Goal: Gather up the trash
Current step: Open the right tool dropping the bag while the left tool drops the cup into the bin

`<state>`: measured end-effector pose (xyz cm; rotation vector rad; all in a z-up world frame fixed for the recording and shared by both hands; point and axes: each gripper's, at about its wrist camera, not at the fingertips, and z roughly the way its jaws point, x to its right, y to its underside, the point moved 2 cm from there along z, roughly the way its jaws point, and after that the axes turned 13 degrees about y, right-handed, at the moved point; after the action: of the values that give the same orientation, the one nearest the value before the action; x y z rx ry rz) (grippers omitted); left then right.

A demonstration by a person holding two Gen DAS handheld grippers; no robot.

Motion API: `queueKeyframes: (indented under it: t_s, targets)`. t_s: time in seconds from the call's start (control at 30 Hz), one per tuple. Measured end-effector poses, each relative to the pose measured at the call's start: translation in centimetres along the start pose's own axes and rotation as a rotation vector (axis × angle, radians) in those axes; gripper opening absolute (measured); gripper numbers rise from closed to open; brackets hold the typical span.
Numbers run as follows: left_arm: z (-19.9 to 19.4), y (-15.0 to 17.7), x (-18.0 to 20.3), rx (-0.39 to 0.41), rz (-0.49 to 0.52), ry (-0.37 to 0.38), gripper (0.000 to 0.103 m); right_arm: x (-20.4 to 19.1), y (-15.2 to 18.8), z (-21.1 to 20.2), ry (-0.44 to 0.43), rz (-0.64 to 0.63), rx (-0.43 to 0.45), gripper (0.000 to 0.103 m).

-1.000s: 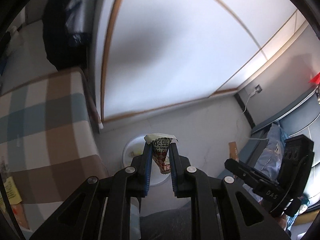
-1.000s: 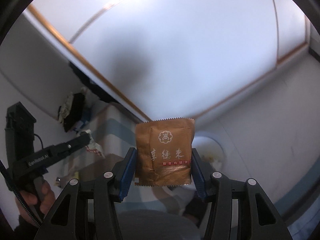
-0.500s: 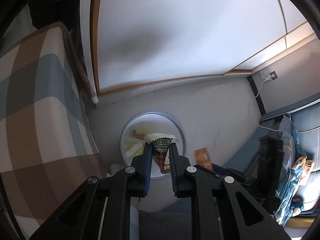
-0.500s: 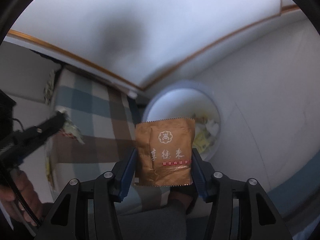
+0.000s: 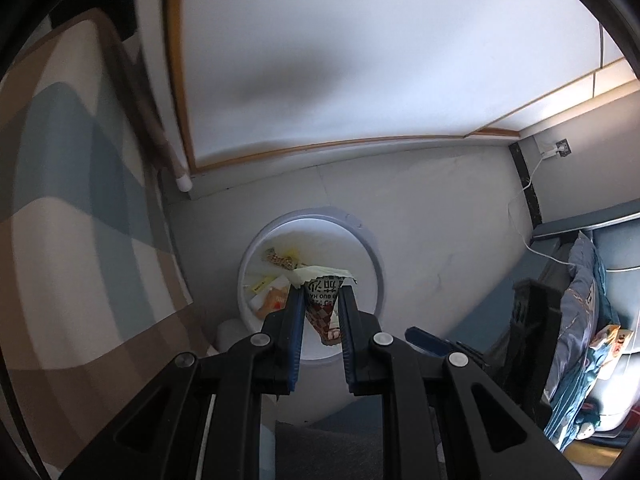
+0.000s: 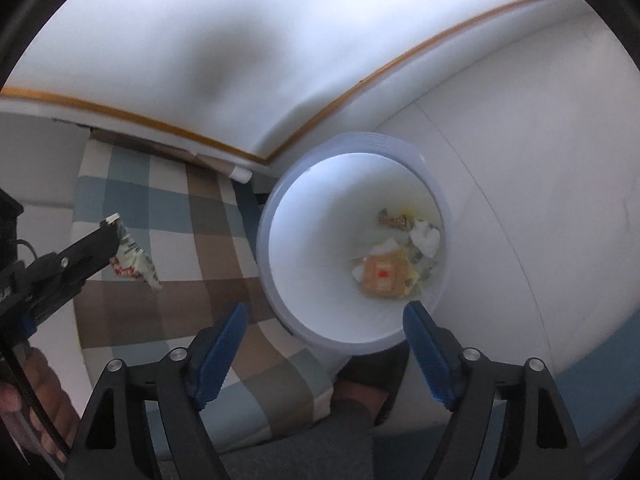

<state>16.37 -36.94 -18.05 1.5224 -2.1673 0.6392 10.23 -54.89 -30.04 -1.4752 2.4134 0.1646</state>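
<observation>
Wrapper (image 5: 325,309) print unreadable, pinched in left jaws; right jaws opening, empty.

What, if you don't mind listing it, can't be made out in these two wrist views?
- Left wrist view: the wrapper print, too small and partly covered by the left gripper fingers.
- Right wrist view: the trash in the bin, blurred; the right gripper, jaws opening and empty.
- Both views: the bin's base, hidden.
</observation>
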Motion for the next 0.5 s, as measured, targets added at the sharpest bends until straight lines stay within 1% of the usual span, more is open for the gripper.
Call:
queueKeyframes:
  t_s: [0.17, 0.3, 0.5]
  targets:
    - [1.6, 0.0, 0.1, -0.036, 0.026, -0.026, 0.012, 2.2, 0.8, -1.9, 0.018, 0.058, 0.071, 0.080]
    - [3.3, 0.0, 0.0, -0.098, 0.028, -0.039, 0.012, 3.9, 1.3, -3.5, 0.031, 0.129, 0.121, 0.080]
    - [5.4, 0.0, 0.4, -0.180, 0.018, -0.057, 0.013, 4.7, 1.6, -5.3, 0.026, 0.163, 0.166, 0.080]
